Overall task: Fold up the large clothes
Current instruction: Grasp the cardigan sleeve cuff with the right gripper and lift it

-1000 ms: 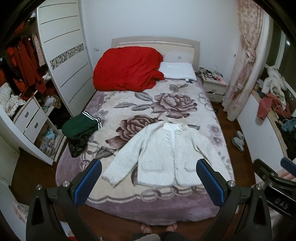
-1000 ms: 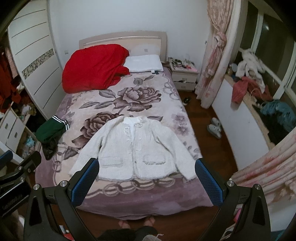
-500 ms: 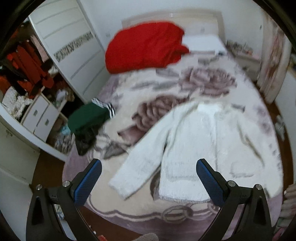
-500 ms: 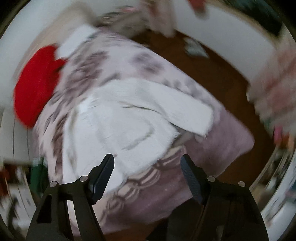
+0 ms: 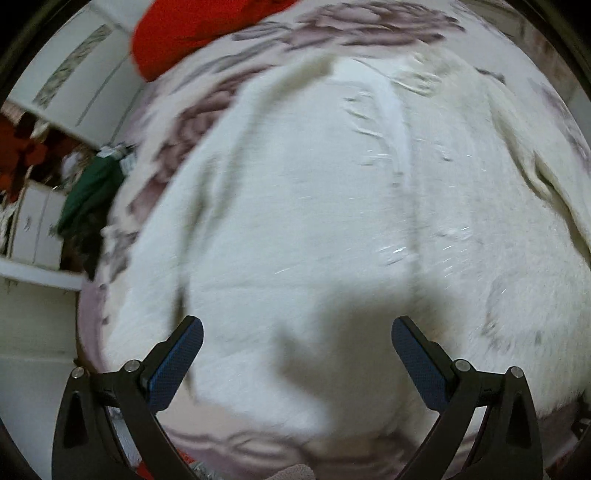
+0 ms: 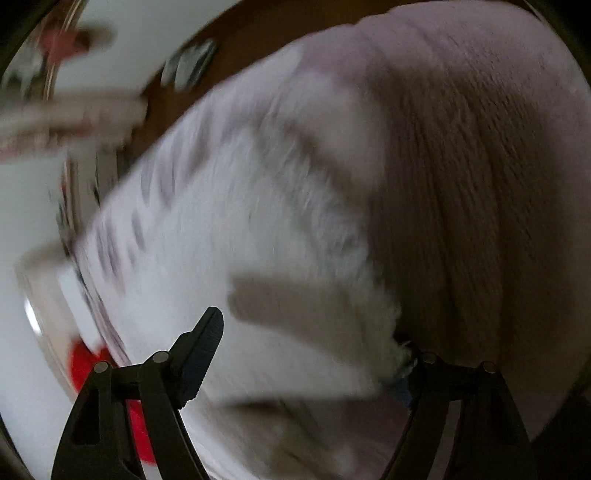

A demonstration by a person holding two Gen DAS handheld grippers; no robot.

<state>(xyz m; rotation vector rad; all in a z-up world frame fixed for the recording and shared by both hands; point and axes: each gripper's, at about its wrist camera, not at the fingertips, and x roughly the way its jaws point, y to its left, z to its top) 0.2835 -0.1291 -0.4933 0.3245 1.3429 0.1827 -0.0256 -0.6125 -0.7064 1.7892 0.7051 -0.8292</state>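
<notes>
A white fuzzy cardigan (image 5: 314,206) lies spread flat, front up, on the floral mauve blanket (image 5: 155,110) of the bed. My left gripper (image 5: 297,354) is open and empty, close above the cardigan's lower body. In the blurred right wrist view the cardigan's sleeve (image 6: 258,236) lies on the blanket (image 6: 480,184). My right gripper (image 6: 310,354) is open right at the sleeve's end; its right finger is hidden under the fuzzy cuff (image 6: 397,354).
A red quilt (image 5: 192,33) lies at the head of the bed. A green garment (image 5: 92,188) sits at the bed's left edge, with white drawers (image 5: 33,229) and a wardrobe beyond. Brown floor (image 6: 221,48) lies beside the bed.
Both grippers have dropped from high above the bed down close to the cardigan. The right one swung to the sleeve end; the left one came down over the lower body.
</notes>
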